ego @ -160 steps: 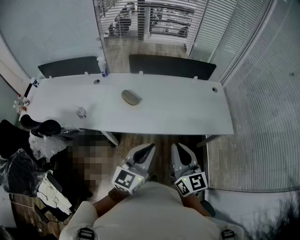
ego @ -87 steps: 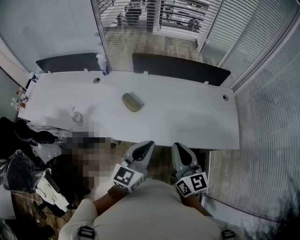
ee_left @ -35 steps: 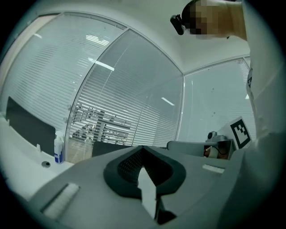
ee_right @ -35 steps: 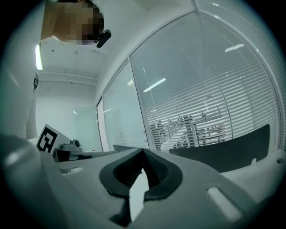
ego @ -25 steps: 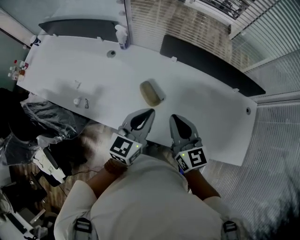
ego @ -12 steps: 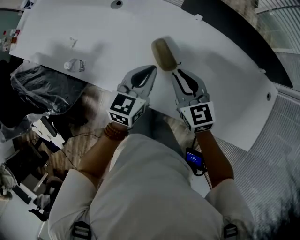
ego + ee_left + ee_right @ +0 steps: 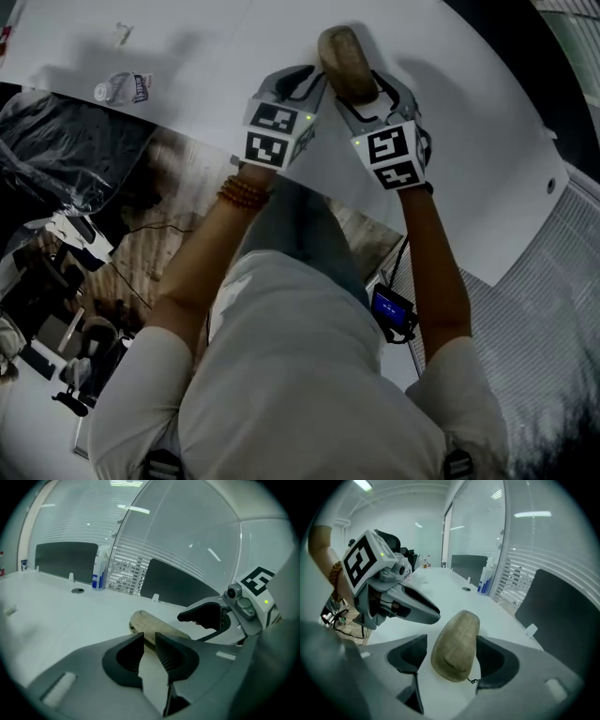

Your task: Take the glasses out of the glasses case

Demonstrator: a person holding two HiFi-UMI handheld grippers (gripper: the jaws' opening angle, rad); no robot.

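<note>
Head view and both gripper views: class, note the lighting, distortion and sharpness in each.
Head view: dim overall, glasses case fairly sharp. Left gripper view: round fisheye frame, light streaks on the glass wall, near jaws soft. Right gripper view: same fisheye bending, glasses case evenly lit, no harsh shadow.

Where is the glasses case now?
The glasses case lies on the table near its front edge, top centre of the head view. Its near end sits between the open jaws of the right gripper; the left gripper is beside it.
</note>
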